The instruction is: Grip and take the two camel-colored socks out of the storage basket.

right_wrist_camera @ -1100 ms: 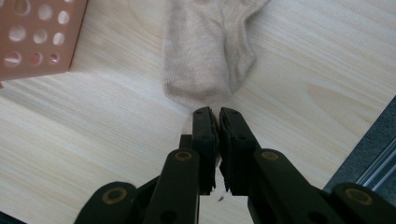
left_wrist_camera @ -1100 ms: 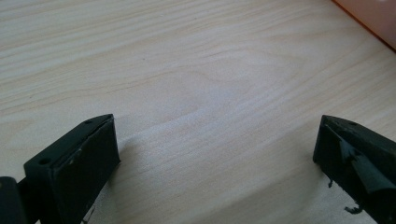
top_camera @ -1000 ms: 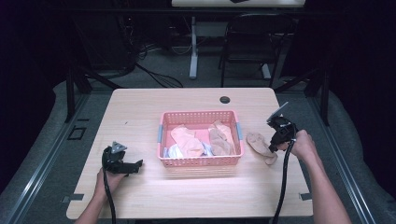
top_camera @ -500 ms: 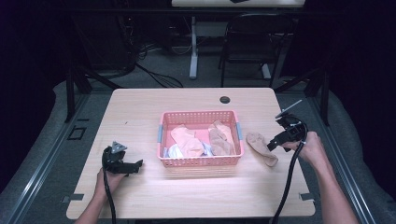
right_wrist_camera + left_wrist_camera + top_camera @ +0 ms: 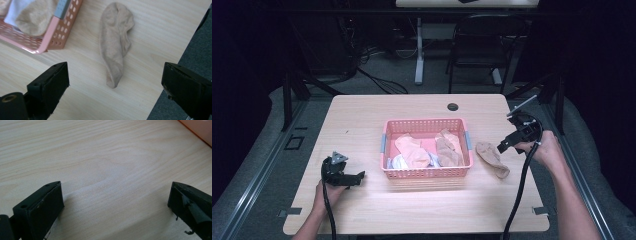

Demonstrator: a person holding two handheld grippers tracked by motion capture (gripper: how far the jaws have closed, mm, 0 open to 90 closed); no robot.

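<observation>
We see a tan sock lying flat and limp on the table between the pink basket and the table's right edge, with bare wood around it. Our right gripper hangs above it, jaws just opened wide, nothing between them. Our left gripper rests over open wood, jaws apart. No writing is legible.

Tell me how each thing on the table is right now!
Sock: lying flat on the table, right of the basket, let go.
Basket: upright, with more socks piled inside.
Right tongs: have just been opening, wide apart and empty above the sock.
Left tongs: open, empty, low over bare table.
</observation>
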